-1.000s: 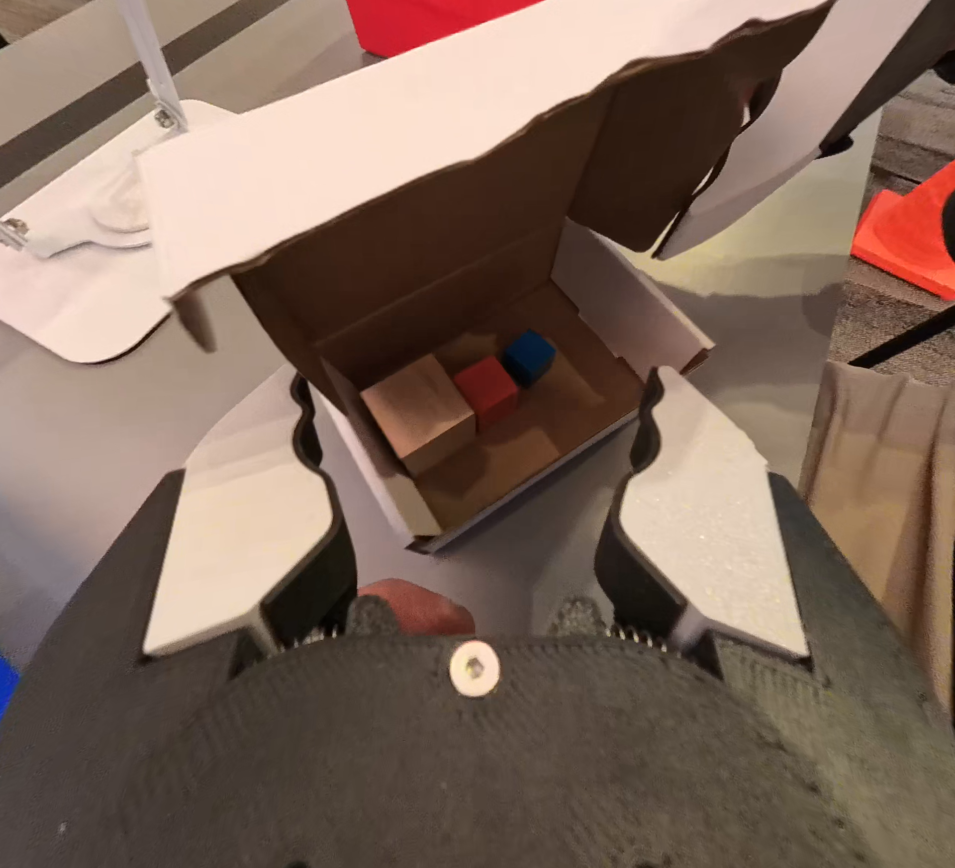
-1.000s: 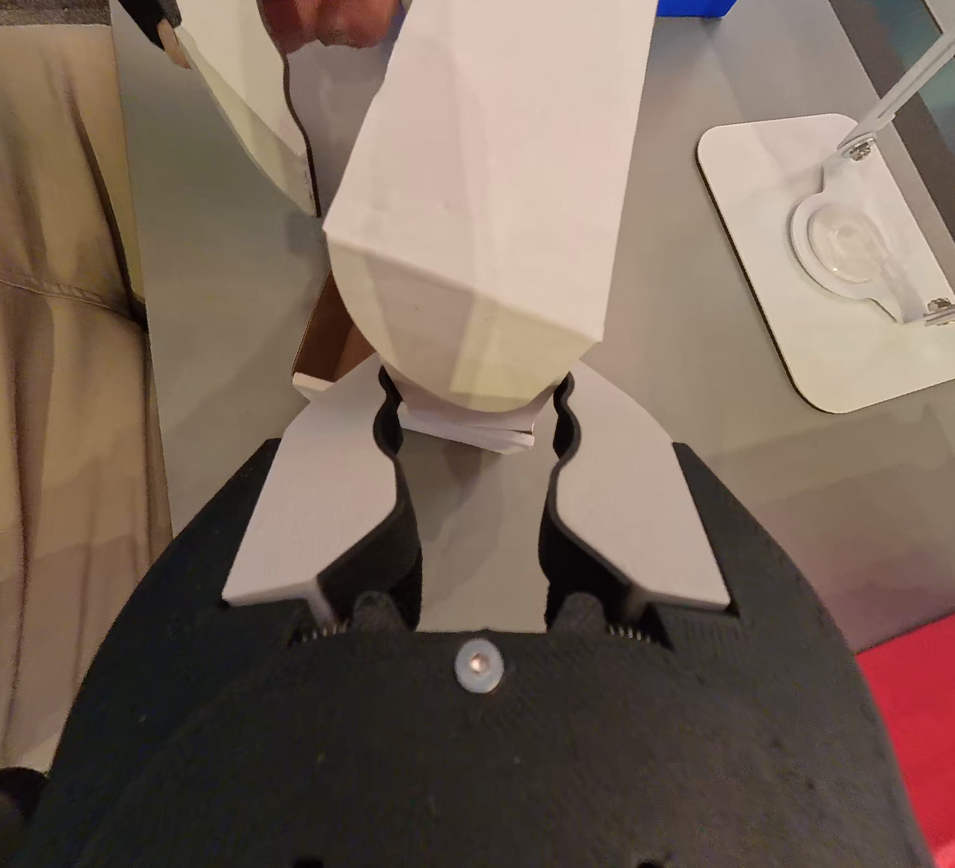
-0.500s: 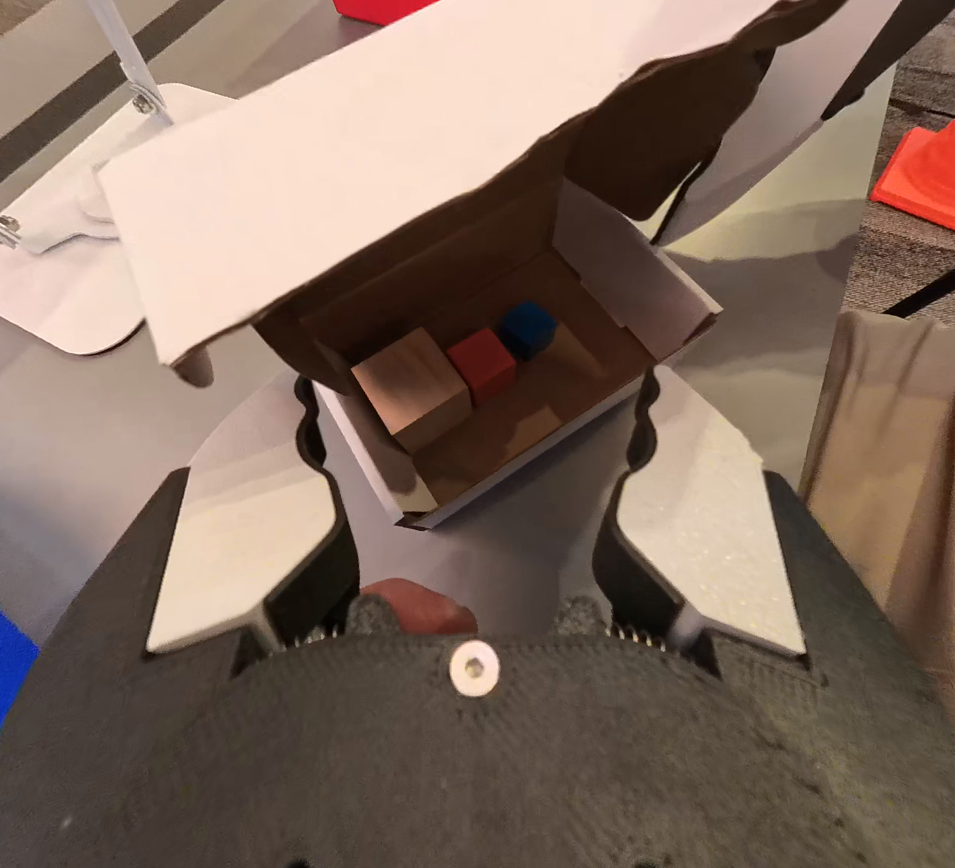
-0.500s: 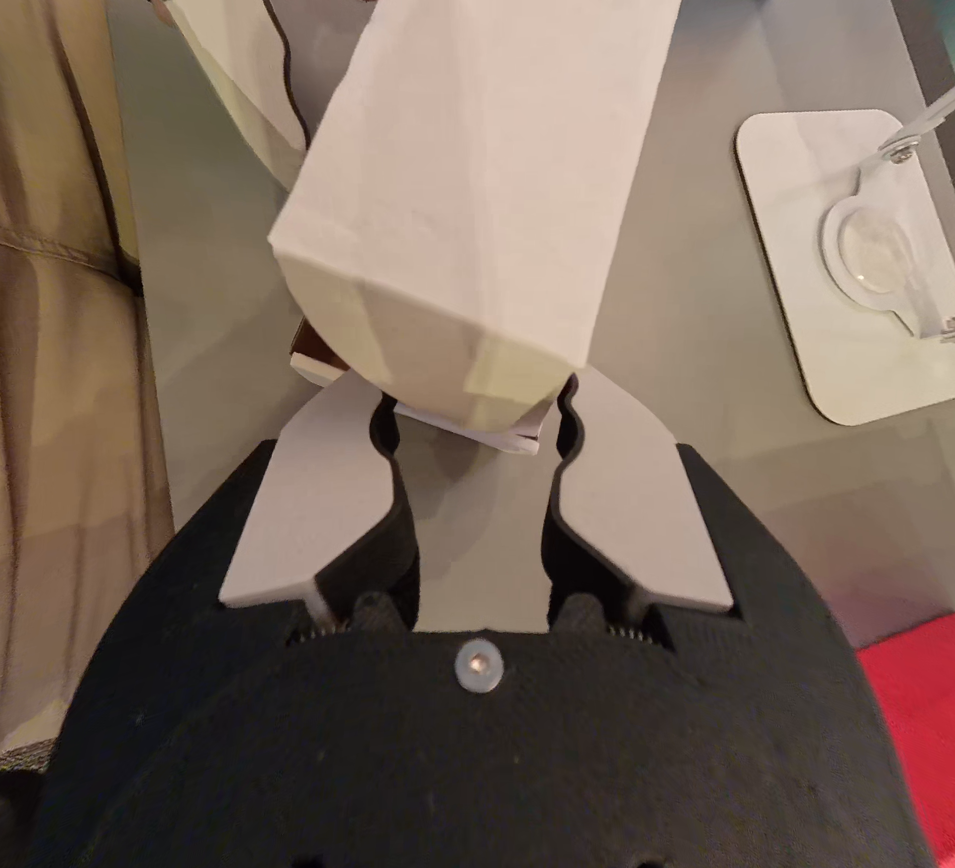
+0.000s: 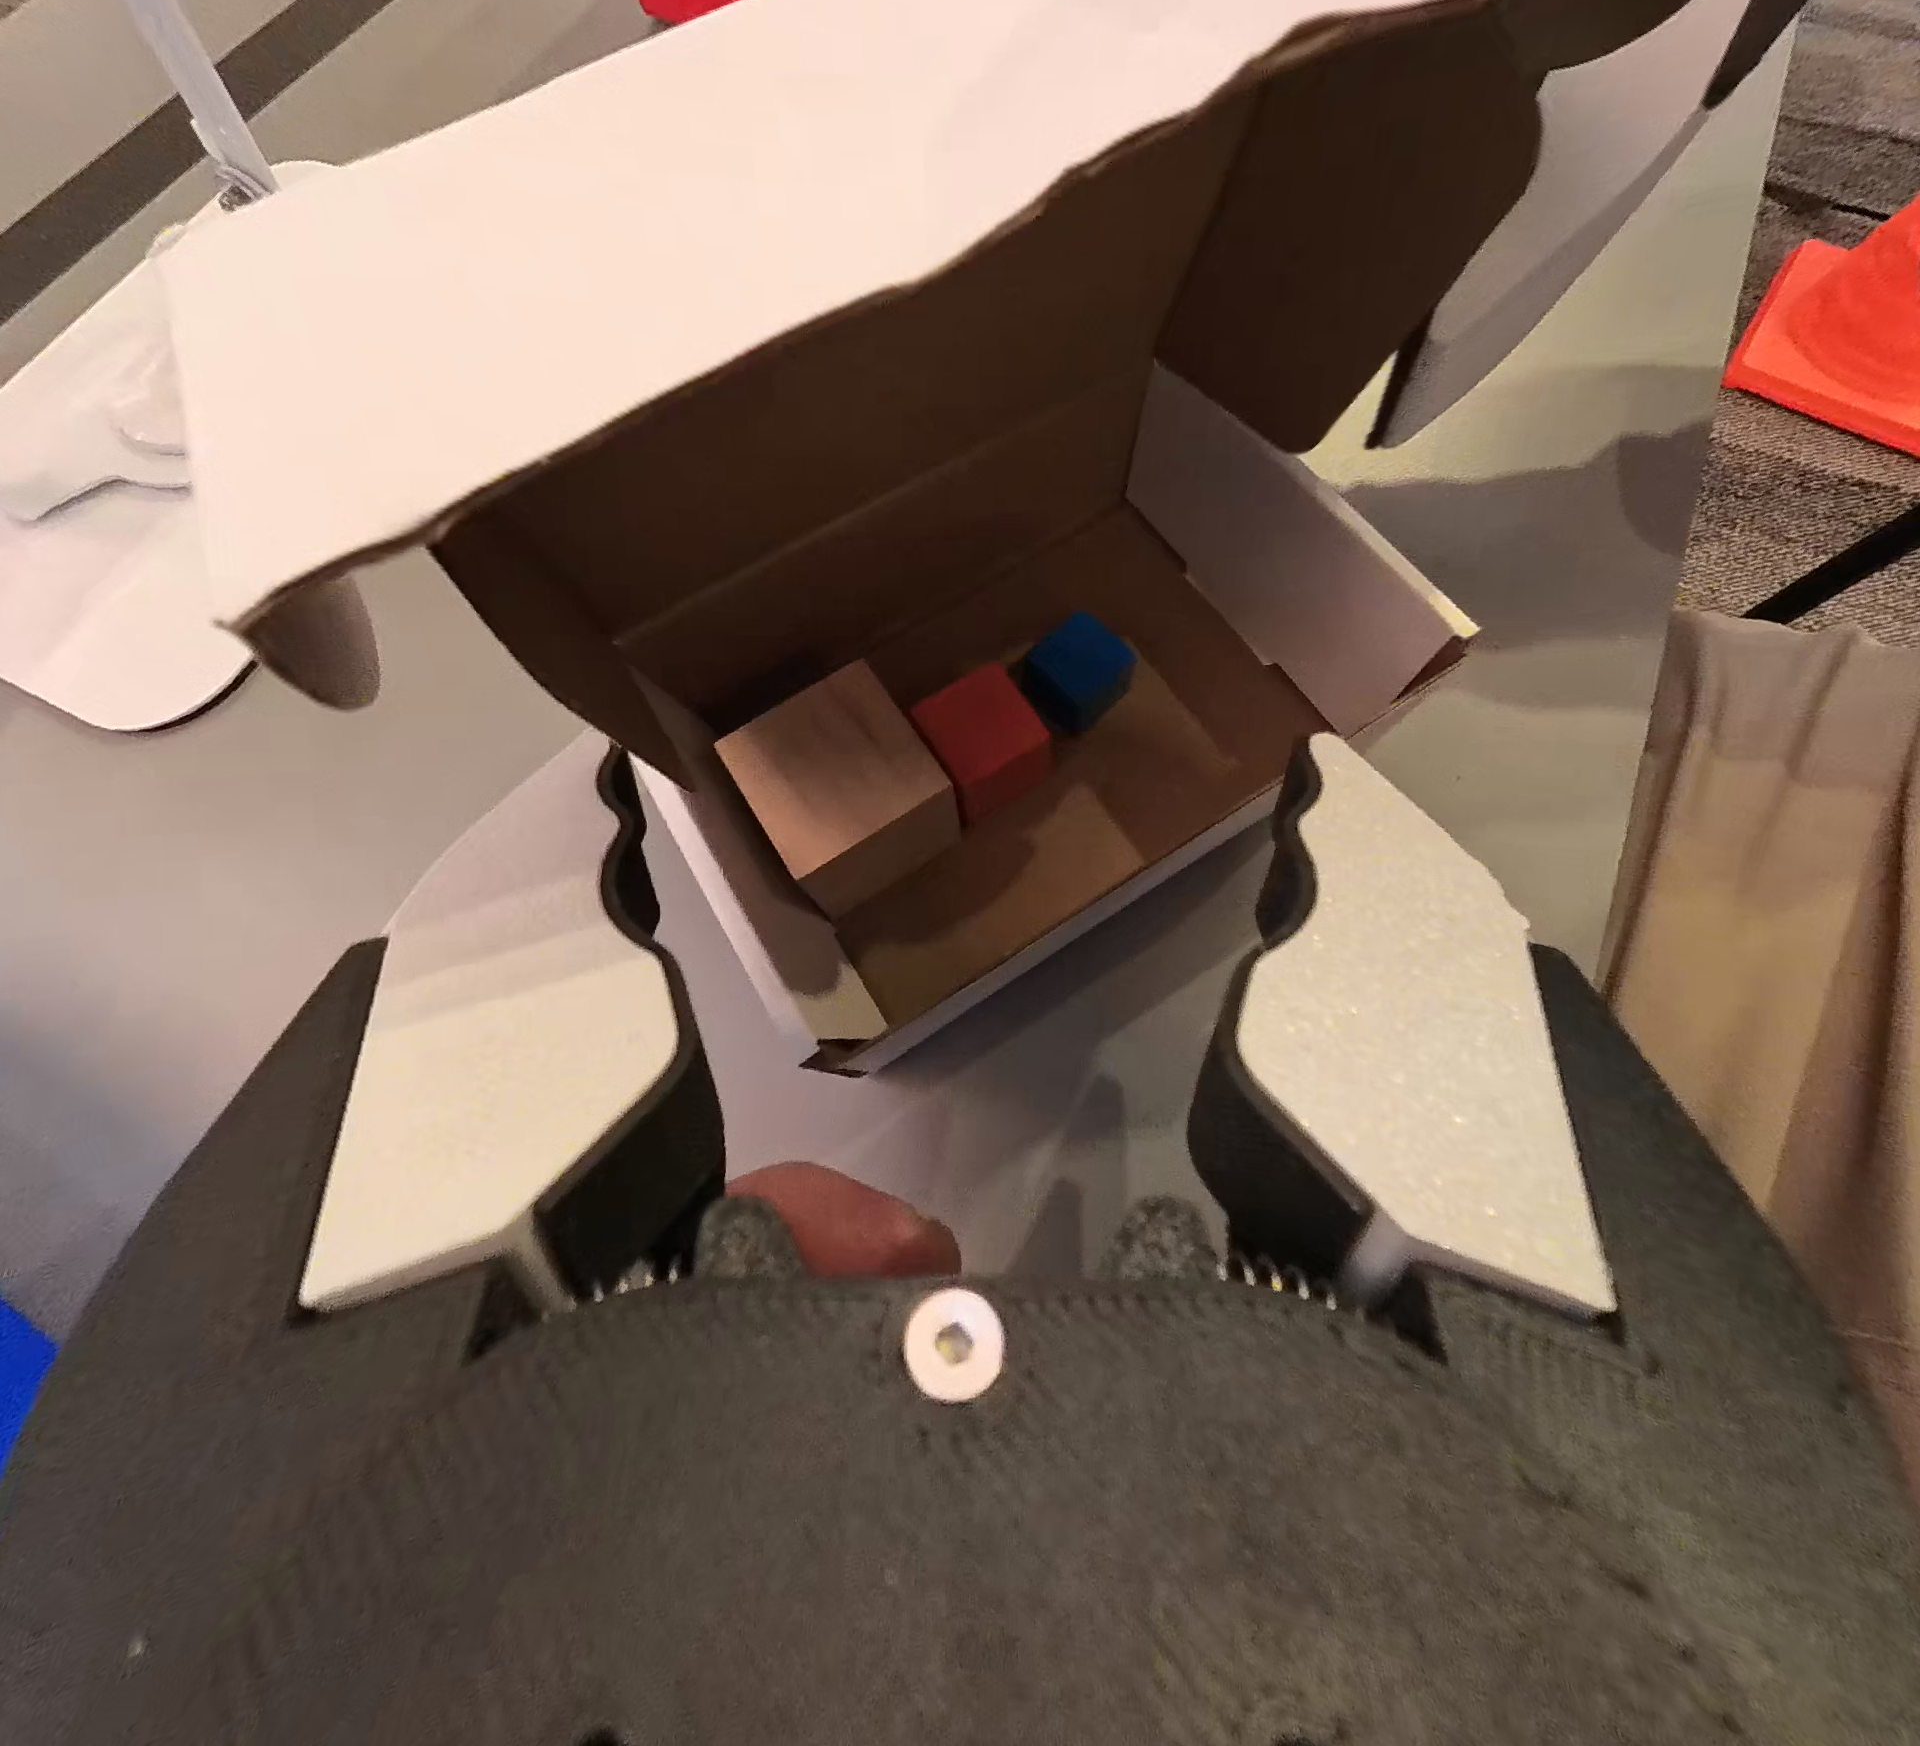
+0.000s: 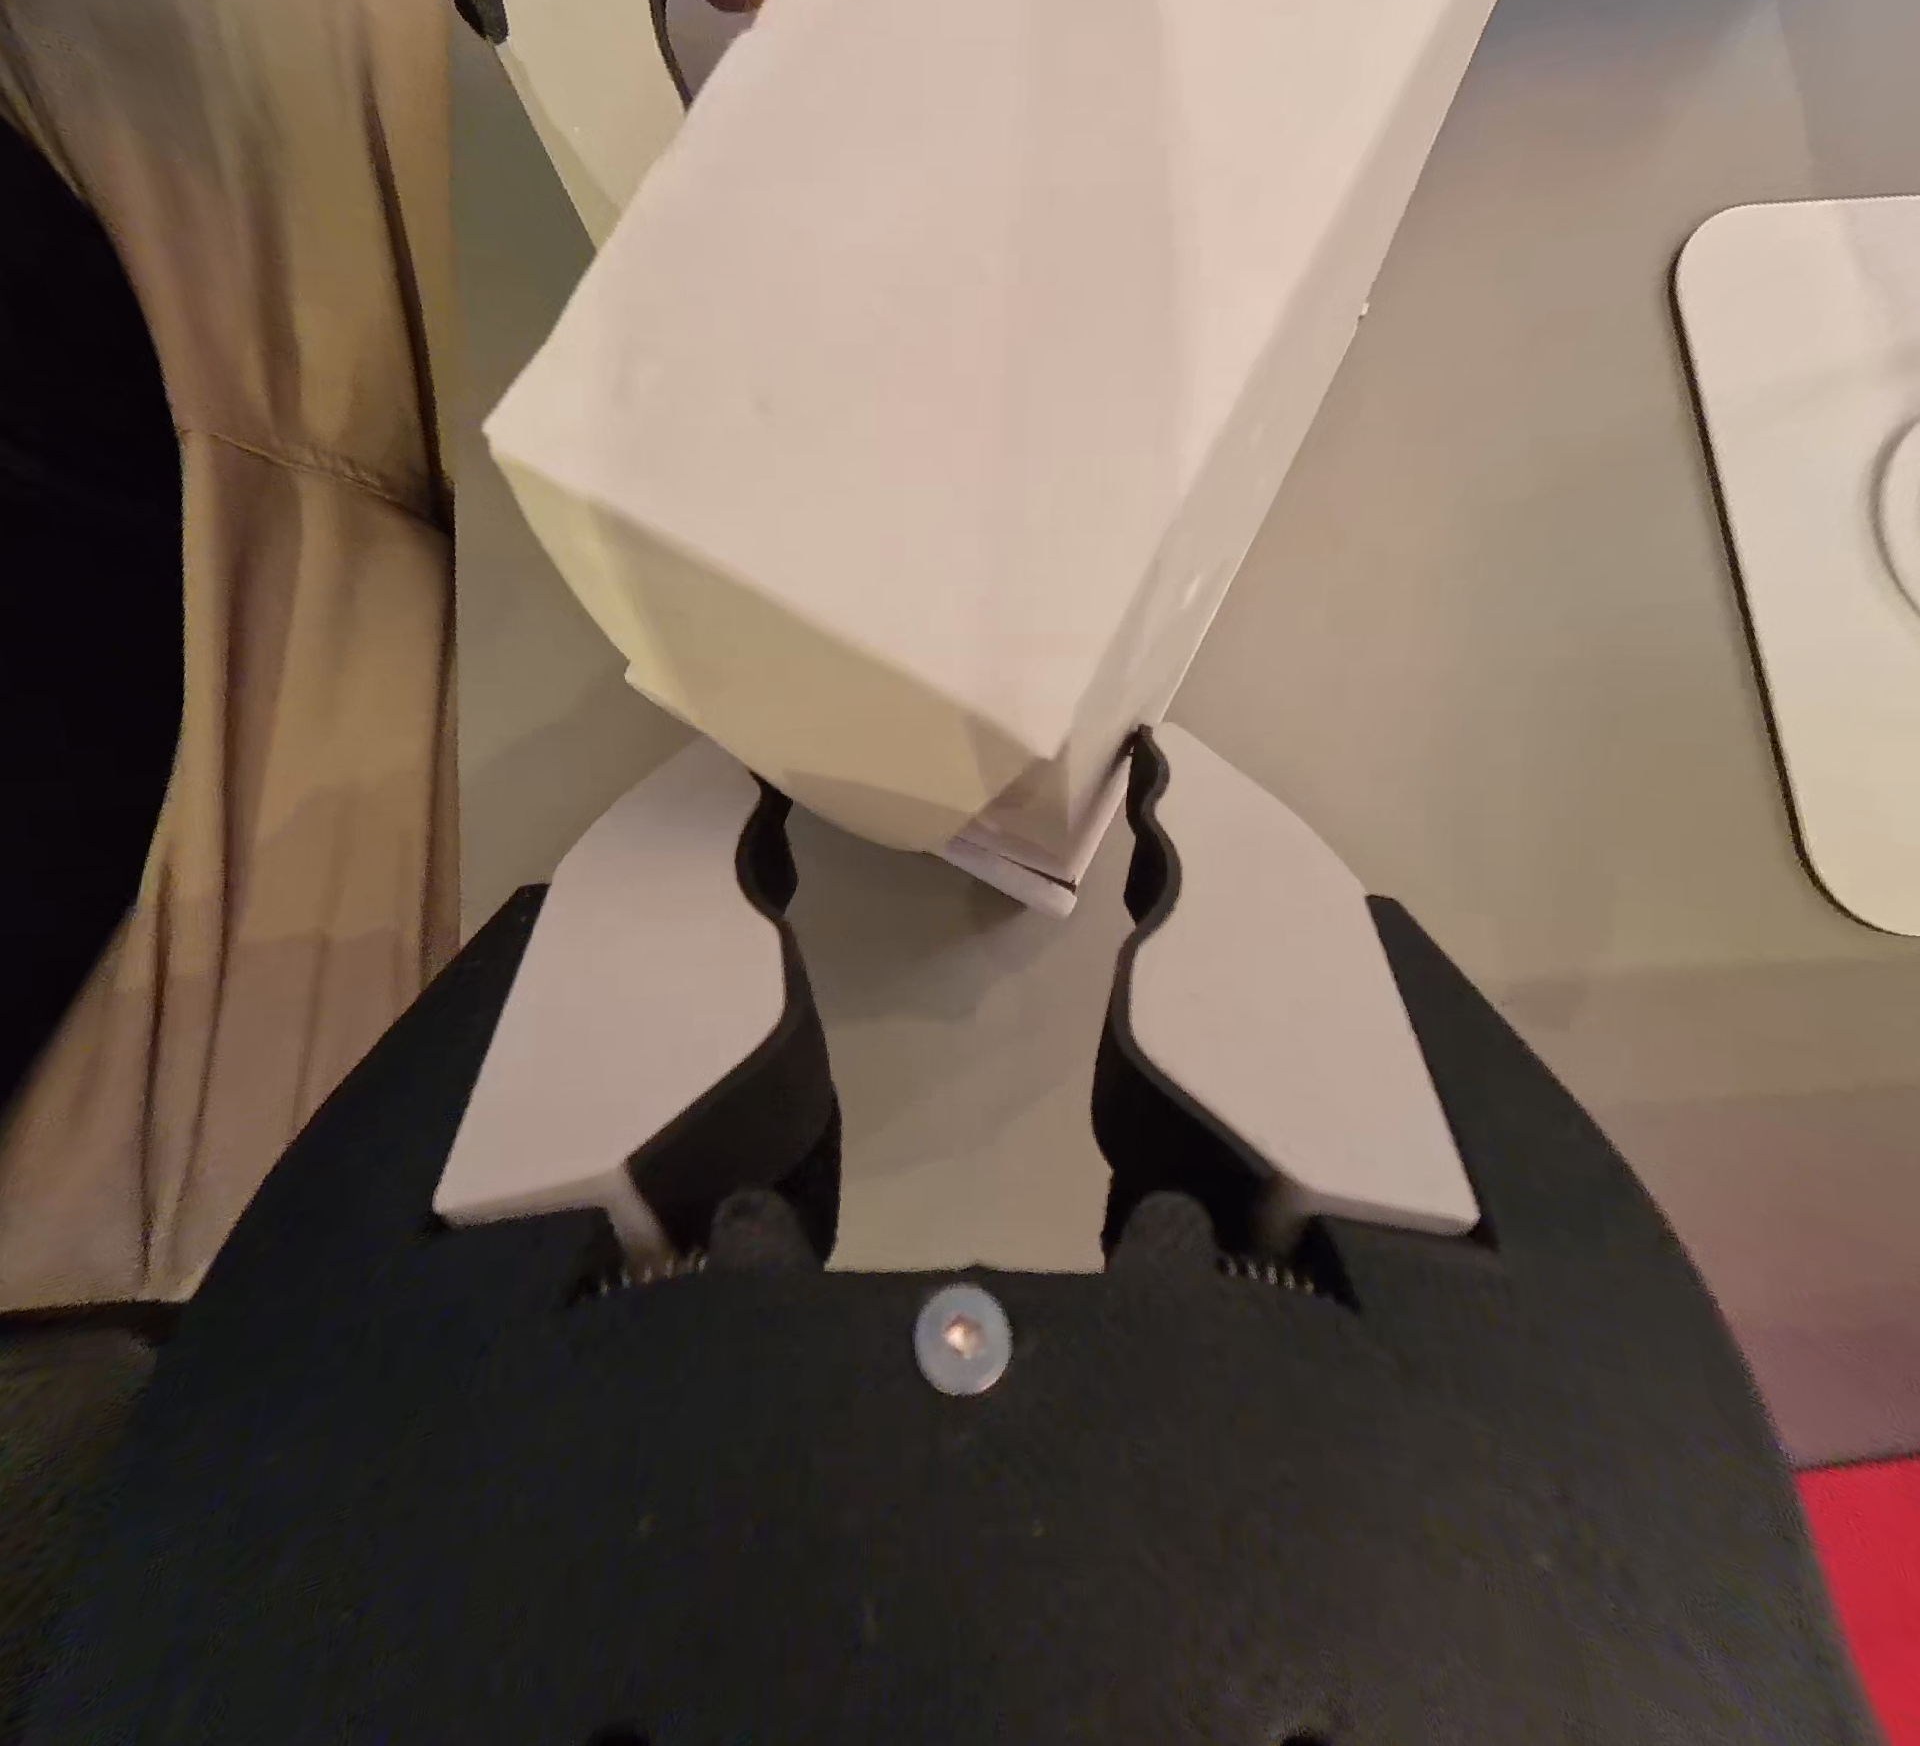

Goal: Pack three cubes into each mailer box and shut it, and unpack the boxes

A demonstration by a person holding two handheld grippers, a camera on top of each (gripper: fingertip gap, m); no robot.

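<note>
on the grey table (image 5: 208, 865), the white mailer box (image 5: 1039, 958) is seen half open with wooden (image 5: 842, 787), red (image 5: 987, 740) and blue cubes (image 5: 1081, 673) inside; left gripper (image 5: 951, 823) and right gripper (image 6: 956, 797) are spread, nothing grasped.

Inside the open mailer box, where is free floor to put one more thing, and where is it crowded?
In the mailer box, free brown floor lies along the near wall, in front of the cubes, and toward the right wall. The back-left is crowded: wooden cube, red cube and blue cube stand in a row there.
</note>
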